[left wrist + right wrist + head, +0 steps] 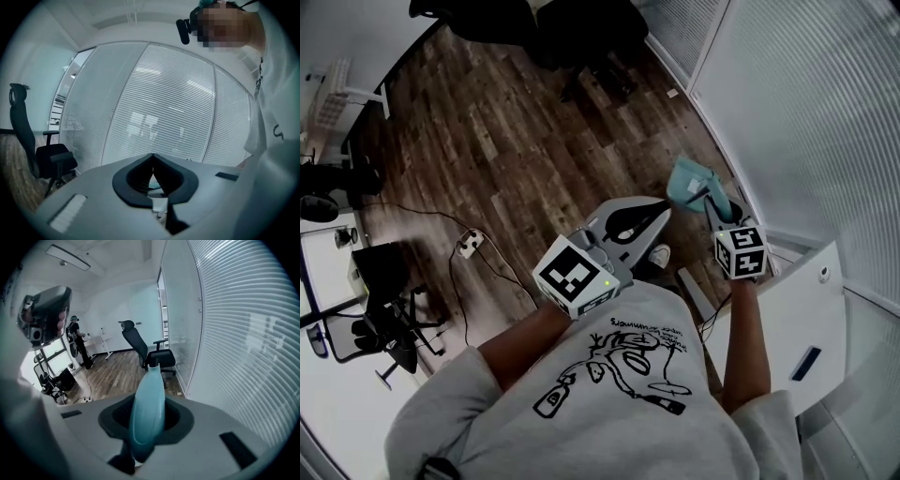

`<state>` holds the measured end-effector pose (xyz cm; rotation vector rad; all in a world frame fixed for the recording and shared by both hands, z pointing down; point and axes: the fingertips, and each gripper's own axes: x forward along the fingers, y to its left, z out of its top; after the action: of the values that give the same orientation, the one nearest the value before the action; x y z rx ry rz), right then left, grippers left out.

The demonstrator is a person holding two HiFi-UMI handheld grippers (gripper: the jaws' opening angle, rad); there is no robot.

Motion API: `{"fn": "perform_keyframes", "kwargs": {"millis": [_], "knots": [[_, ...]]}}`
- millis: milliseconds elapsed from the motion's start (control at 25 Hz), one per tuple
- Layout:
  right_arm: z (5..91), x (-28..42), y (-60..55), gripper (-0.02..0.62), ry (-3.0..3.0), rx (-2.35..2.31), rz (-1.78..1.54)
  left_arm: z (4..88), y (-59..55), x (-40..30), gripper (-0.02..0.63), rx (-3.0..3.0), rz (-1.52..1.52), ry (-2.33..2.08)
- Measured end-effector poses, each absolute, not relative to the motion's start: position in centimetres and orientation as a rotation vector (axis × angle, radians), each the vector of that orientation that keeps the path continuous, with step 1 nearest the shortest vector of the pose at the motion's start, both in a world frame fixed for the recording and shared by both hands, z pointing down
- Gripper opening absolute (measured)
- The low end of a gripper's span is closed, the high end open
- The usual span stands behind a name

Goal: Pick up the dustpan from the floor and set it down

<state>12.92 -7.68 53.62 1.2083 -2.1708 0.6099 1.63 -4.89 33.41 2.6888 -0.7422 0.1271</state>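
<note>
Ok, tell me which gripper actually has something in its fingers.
The right gripper: its fingers are shut on the handle of the light-blue dustpan. The left gripper has its fingers closed together, nothing between them.

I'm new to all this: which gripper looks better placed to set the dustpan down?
Right. The right gripper is shut on the handle of the light blue dustpan, holding it above the wood floor. The left gripper is shut with nothing between its jaws.
</note>
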Motion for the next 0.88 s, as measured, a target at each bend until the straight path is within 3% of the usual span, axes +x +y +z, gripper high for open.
{"fn": "perform_keyframes", "kwargs": {"millis": [880], "knots": [[43.0,16.2,-6.4,0.061,-2.211,1.358,0.488,29.9,-7.2,3.6,0.002,2.755,0.068,-0.762]]}}
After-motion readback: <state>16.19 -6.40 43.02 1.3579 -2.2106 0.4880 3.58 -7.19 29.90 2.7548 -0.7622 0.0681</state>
